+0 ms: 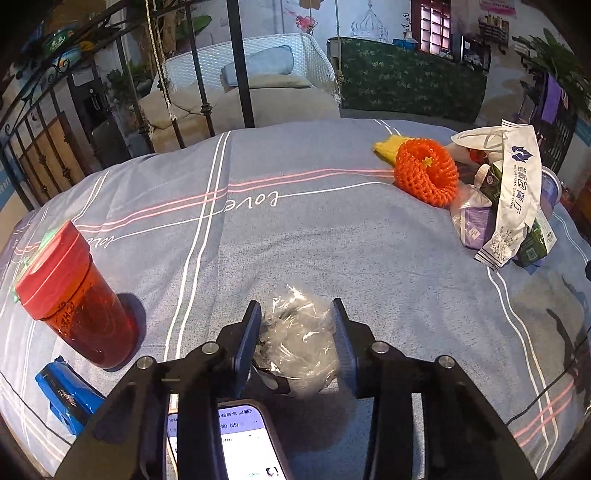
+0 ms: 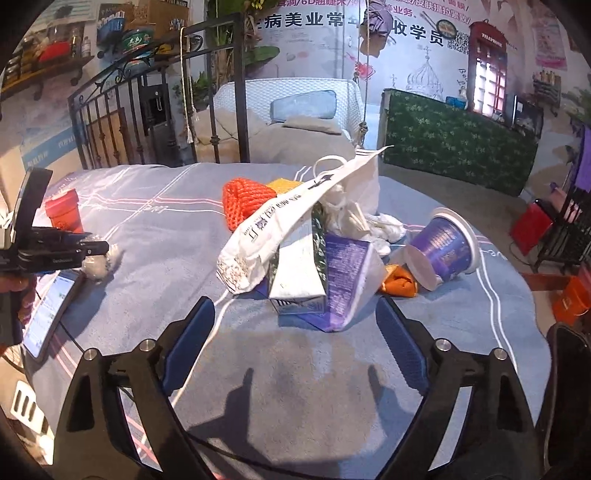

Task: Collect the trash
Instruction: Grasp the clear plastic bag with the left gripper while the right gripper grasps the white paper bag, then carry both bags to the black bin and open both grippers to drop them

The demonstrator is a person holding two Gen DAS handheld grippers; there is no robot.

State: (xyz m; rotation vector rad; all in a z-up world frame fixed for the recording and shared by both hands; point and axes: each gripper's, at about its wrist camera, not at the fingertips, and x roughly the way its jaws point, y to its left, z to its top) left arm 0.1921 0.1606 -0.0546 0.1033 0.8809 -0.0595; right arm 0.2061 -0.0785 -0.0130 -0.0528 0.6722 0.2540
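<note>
A decorated shop or salon interior: printed advertising wall poster (image 2: pixel 369 26), red telephone-booth cabinet (image 2: pixel 487 66), white wicker swing seat (image 1: pixel 251 62) beyond the gripper.

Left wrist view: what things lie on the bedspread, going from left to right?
Red cup → blue object → phone → crumpled clear plastic between the left tool's fingers → orange foam net → white bag on the trash pile.

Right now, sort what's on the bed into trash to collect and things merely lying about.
Trash: crumpled clear plastic, orange foam net, white bag, carton, purple cup, orange wrapper.
Lying about: red bottle, phone, blue object.
</note>
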